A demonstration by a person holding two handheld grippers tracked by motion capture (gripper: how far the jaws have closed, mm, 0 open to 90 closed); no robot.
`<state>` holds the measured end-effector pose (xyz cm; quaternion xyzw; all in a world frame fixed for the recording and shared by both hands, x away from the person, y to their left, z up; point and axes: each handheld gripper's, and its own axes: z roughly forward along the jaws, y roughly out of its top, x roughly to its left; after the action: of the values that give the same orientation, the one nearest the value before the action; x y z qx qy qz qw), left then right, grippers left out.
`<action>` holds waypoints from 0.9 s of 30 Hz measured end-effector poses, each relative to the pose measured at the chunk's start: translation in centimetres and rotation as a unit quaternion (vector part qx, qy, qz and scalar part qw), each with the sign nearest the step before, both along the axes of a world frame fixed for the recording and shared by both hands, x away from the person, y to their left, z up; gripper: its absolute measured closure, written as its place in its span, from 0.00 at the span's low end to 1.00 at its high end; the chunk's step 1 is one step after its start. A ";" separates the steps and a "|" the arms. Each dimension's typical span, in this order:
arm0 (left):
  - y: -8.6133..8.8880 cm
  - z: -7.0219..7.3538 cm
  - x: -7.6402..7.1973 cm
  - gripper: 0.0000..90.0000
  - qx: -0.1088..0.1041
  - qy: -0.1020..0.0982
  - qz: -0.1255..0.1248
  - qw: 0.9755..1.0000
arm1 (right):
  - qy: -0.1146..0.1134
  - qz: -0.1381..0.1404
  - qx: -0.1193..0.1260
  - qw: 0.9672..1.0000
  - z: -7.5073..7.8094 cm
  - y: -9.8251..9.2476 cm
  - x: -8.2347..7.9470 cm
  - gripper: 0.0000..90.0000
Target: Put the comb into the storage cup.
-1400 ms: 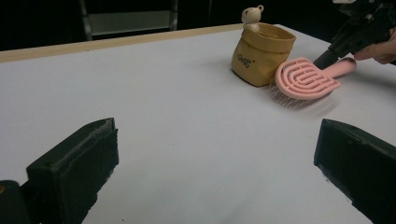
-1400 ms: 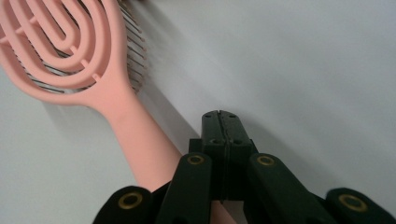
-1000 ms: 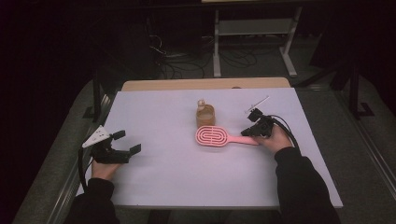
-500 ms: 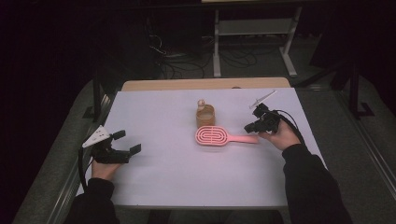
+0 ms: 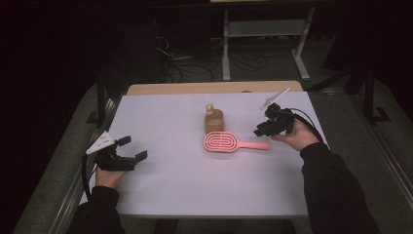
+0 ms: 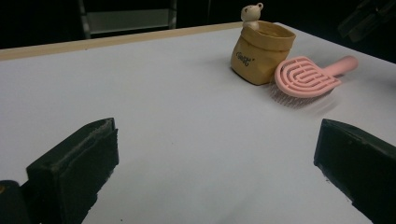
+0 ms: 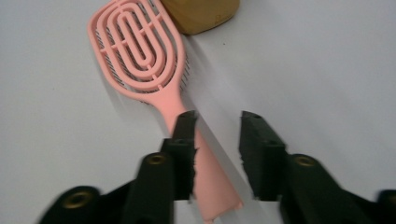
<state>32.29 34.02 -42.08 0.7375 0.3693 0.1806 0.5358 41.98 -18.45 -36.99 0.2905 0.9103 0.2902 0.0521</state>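
Both grippers empty: right gripper (image 5: 263, 129) fingers just parted above pink brush (image 5: 229, 143), left gripper (image 5: 127, 154) wide open

My white worktop (image 5: 160, 117) sits lit in a room otherwise left almost dark. A strip of pale wood (image 5: 195, 88) runs along its far edge, and grey padded flooring (image 5: 68, 146) lies to both sides. Behind, a light metal shelf frame (image 5: 265, 29) stands on two legs, with a tangle of cables (image 5: 180, 61) spread over the dark floor beside it. Black stand legs (image 5: 370, 92) rise at right.
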 end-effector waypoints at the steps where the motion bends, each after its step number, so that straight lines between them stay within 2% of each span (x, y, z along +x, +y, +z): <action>1: 0.0 0.0 0.0 0.00 0.000 0.000 0.000 1.000 | -0.001 0.004 -0.002 1.000 -0.1 0.1 0.0 0.64; 5: 0.0 0.0 0.0 0.00 0.001 0.000 0.000 1.000 | -0.002 0.013 0.000 1.000 -0.1 0.5 0.1 0.48; 7: 0.0 0.0 0.0 0.00 0.000 0.000 -0.001 1.000 | -0.009 0.015 0.000 1.000 -0.1 0.7 0.1 0.37; 10: 0.0 0.0 0.0 0.00 0.001 0.000 -0.001 1.000 | -0.003 0.028 -0.003 1.000 -0.2 0.9 0.1 0.16; 18: 0.0 0.0 0.1 0.00 0.001 0.000 -0.001 1.000 | -0.010 0.047 -0.017 0.999 -0.8 1.8 0.1 0.04; 27: 0.0 0.0 0.1 0.00 0.000 0.000 -0.002 1.000 | -0.006 0.077 -0.048 0.996 -2.1 3.5 0.4 0.05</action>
<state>32.35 33.99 -42.10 0.7382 0.3679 0.1800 0.5361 42.41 -14.94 -39.08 0.2153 0.9424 0.2512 0.0489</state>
